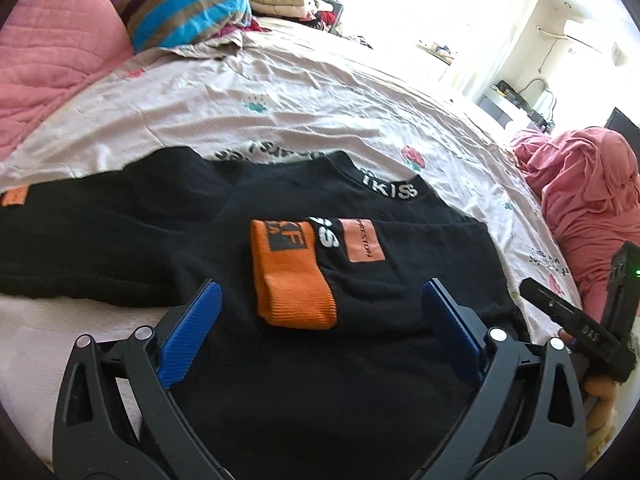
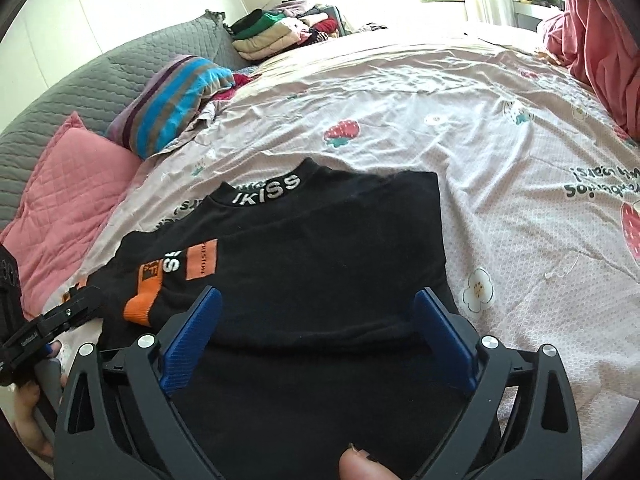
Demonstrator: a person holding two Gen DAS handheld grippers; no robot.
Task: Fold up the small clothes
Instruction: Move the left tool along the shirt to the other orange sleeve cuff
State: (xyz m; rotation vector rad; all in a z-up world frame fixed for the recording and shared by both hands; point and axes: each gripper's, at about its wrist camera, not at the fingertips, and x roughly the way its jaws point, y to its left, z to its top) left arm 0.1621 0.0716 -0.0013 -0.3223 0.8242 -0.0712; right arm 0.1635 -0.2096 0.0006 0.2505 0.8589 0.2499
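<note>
A small black top [image 1: 160,232] with white lettering on its collar [image 1: 388,188] lies flat on the bed. Its right sleeve is folded across the body, with the orange cuff [image 1: 294,276] lying on the chest. The left sleeve stretches out to the left. My left gripper [image 1: 320,320] is open just above the lower body, its blue pads either side of the cuff. In the right wrist view the top [image 2: 332,256] lies ahead, cuff [image 2: 146,300] at left. My right gripper [image 2: 318,328] is open over the hem, empty. The right gripper's body shows in the left wrist view [image 1: 580,328].
The bed sheet [image 2: 440,120] is pale pink with strawberry prints. A pink pillow [image 1: 52,48] and a striped pillow [image 1: 188,4] lie at the head. Folded clothes [image 2: 276,32] are stacked at the back. A pink crumpled garment [image 1: 588,208] lies at the right.
</note>
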